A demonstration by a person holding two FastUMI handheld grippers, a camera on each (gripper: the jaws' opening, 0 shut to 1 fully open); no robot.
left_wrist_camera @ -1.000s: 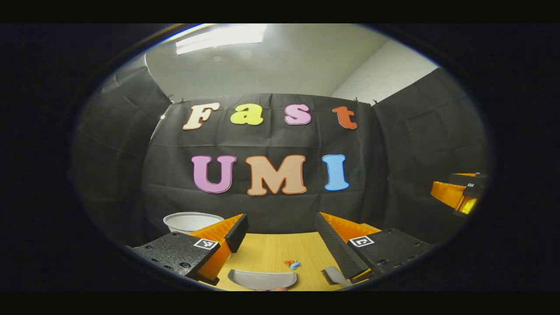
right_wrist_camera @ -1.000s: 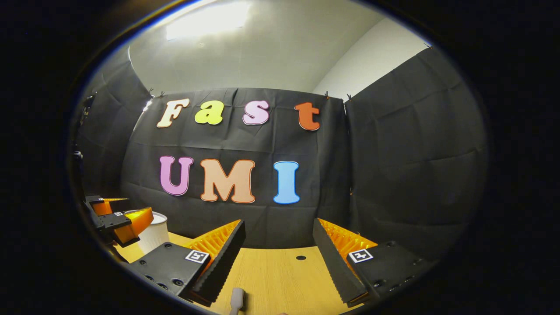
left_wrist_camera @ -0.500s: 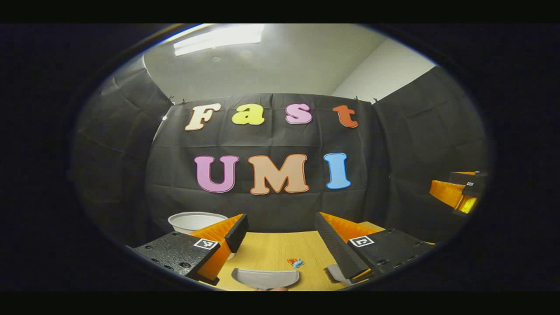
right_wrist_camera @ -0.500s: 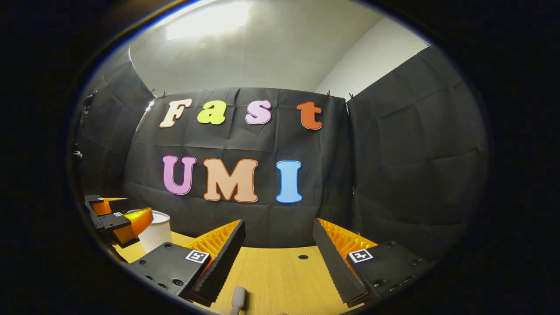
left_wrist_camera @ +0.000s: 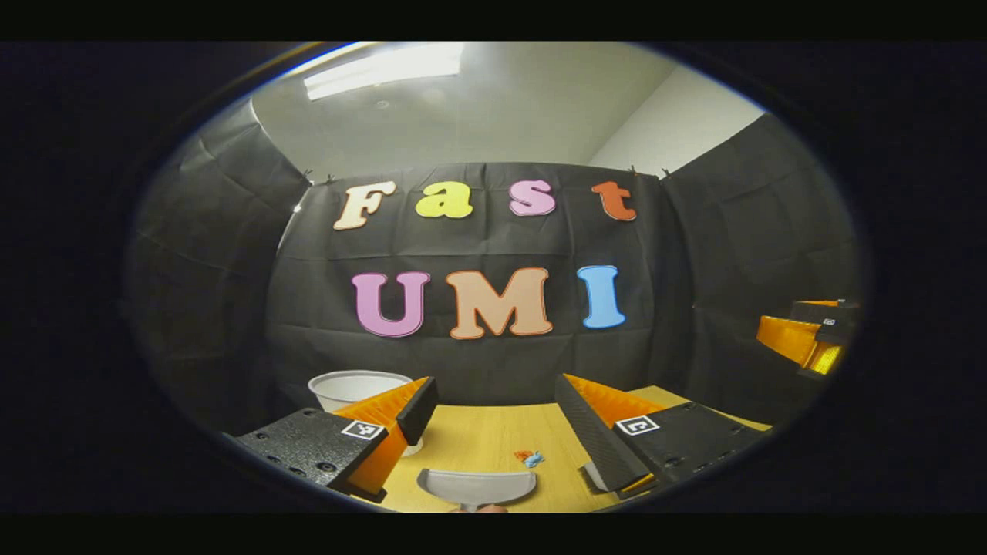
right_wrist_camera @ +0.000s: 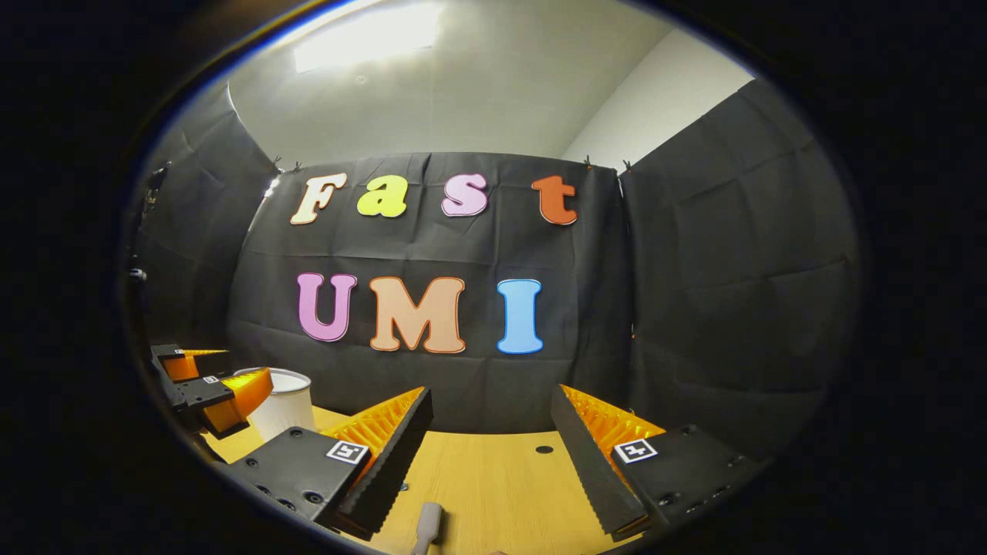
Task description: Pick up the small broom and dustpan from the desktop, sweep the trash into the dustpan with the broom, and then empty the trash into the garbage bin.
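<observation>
In the left gripper view, a white garbage bin [left_wrist_camera: 358, 388] stands at the far left of the wooden desktop [left_wrist_camera: 486, 439]. The left gripper [left_wrist_camera: 493, 408] has its fingers wide apart, each bearing a small square marker, not legible. Between them lie the grey dustpan [left_wrist_camera: 476, 487] and small orange-and-blue trash [left_wrist_camera: 528, 458]. In the right gripper view, the right gripper [right_wrist_camera: 490, 432] gapes empty above the pale broom handle [right_wrist_camera: 428, 526]
</observation>
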